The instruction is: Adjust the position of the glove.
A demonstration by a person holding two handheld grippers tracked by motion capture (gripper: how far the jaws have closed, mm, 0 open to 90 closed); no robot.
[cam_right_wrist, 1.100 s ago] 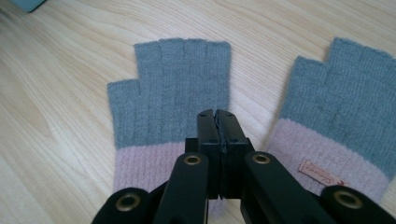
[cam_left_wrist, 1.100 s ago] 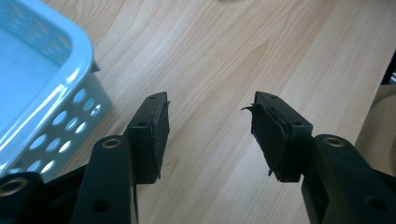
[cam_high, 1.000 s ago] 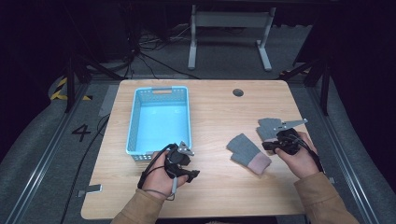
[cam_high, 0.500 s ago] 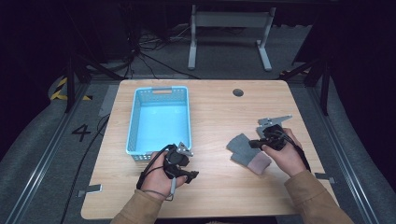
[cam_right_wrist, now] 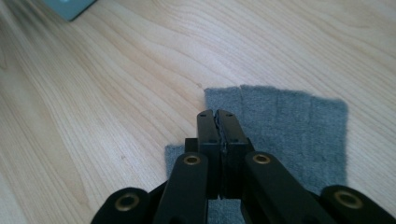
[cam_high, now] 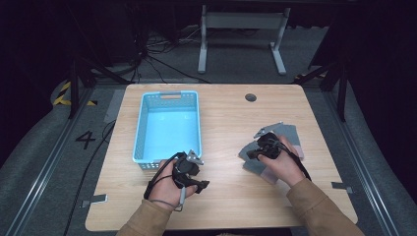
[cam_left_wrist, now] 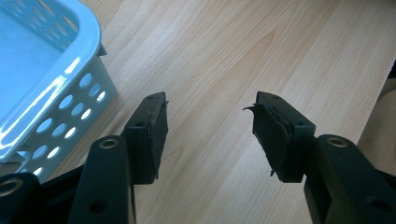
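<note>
Grey cloths lie at the table's right: one grey cloth (cam_high: 290, 132) beyond the right hand, another grey cloth (cam_high: 252, 166) nearer the middle, with a pinkish piece (cam_high: 269, 176) at its edge. My right gripper (cam_high: 253, 152) hovers over them with its jaws shut and nothing visible between them. In the right gripper view, the right gripper (cam_right_wrist: 217, 115) points across a flat grey cloth (cam_right_wrist: 294, 126). My left gripper (cam_high: 199, 183) rests on the bare wood by the basket's near right corner. It is open (cam_left_wrist: 210, 126) and empty.
A light blue perforated basket (cam_high: 140, 128) stands at the table's left, and its corner (cam_left_wrist: 88, 70) is close to the left gripper. A round cable hole (cam_high: 251, 97) sits at the back of the wooden table (cam_high: 221, 118). Bare wood lies between the two grippers.
The right gripper has moved left, from the cloths' right side to over their left part. The left gripper has stayed in place.
</note>
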